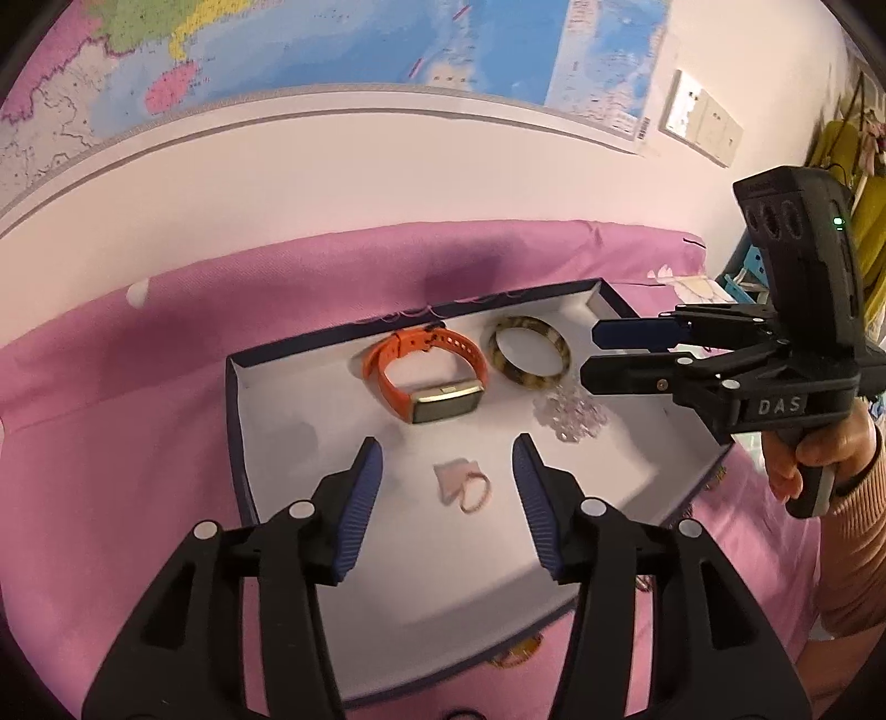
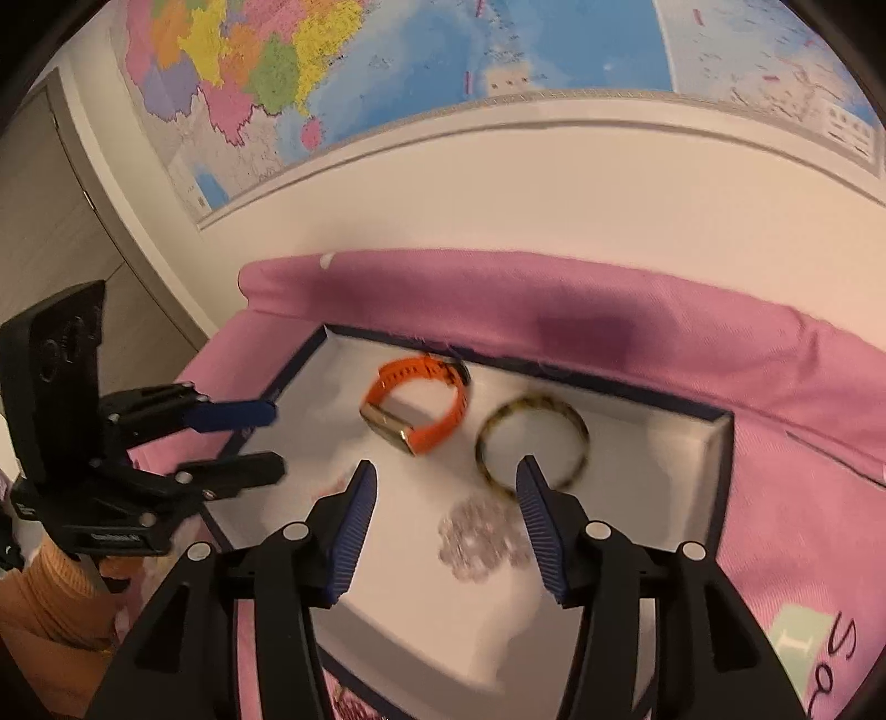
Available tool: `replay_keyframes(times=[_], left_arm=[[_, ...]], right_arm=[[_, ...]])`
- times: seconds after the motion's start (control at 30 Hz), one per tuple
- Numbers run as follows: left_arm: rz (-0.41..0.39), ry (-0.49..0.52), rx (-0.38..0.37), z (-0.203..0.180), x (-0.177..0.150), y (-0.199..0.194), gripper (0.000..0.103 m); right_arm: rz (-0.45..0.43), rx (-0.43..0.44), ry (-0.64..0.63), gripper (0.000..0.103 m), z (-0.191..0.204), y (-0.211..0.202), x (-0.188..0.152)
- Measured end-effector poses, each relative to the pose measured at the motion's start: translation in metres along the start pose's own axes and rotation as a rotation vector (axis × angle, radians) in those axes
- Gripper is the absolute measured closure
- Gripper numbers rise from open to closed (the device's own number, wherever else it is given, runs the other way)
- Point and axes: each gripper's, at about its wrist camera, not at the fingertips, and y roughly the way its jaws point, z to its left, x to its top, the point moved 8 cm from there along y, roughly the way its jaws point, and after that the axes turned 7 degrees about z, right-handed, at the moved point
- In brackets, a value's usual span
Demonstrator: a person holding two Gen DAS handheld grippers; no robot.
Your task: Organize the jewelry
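Note:
A dark blue box with a white inside (image 1: 310,399) (image 2: 637,443) lies on the pink cloth. In it lie an orange watch (image 1: 426,374) (image 2: 418,407), a tortoiseshell bangle (image 1: 529,351) (image 2: 531,443), a clear bead bracelet (image 1: 570,415) (image 2: 482,534) and a small pink ring on a pink pouch (image 1: 462,487). My left gripper (image 1: 447,471) (image 2: 274,443) is open and empty above the pink ring. My right gripper (image 2: 446,493) (image 1: 590,354) is open and empty above the bead bracelet, beside the bangle.
Pink cloth (image 1: 111,421) (image 2: 775,443) covers the surface around the box. A wall with a map (image 1: 332,50) stands close behind. A grey door (image 2: 61,232) is at the left. A mint card (image 2: 797,637) lies on the cloth at the right.

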Motion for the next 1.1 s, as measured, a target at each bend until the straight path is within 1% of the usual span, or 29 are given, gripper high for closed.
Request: replay_keyframes(times=[0.1,0.3,0.37,0.43,0.5,0.67,0.9,1.03,1.1], left_arm=[[-0.013,0.002,0.014,-0.002,-0.010,-0.009,0.049],[-0.027,-0.027,0.019,0.000,-0.032,-0.021,0.049],[-0.033,-0.041,0.010,0.002,-0.040,-0.027,0.047],[-0.034,-0.046,0.017,0.002,-0.049,-0.030,0.046],[-0.035,-0.044,0.017,0.000,-0.059,-0.034,0.046],[-0.041,-0.019,0.035,-0.007,-0.076,-0.039,0.043],[-0.052,0.024,0.053,-0.021,-0.093,-0.044,0.040],[-0.046,0.032,0.044,-0.028,-0.102,-0.043,0.039],[-0.042,0.036,0.041,-0.031,-0.106,-0.042,0.039]], right_arm=[[0.034,-0.004,-0.002,0.053,-0.003,0.005,-0.013],[0.083,0.007,-0.010,0.053,0.003,0.020,-0.031],[0.095,0.033,-0.004,0.053,0.006,0.026,-0.036],[0.087,0.029,0.010,0.053,0.007,0.027,-0.038],[0.071,0.043,0.019,0.053,0.010,0.023,-0.041],[0.002,0.050,-0.004,0.053,0.024,-0.006,-0.051],[-0.068,0.073,-0.039,0.053,0.052,-0.039,-0.080],[-0.089,0.086,-0.029,0.053,0.058,-0.049,-0.097],[-0.088,0.061,-0.006,0.053,0.054,-0.050,-0.105]])
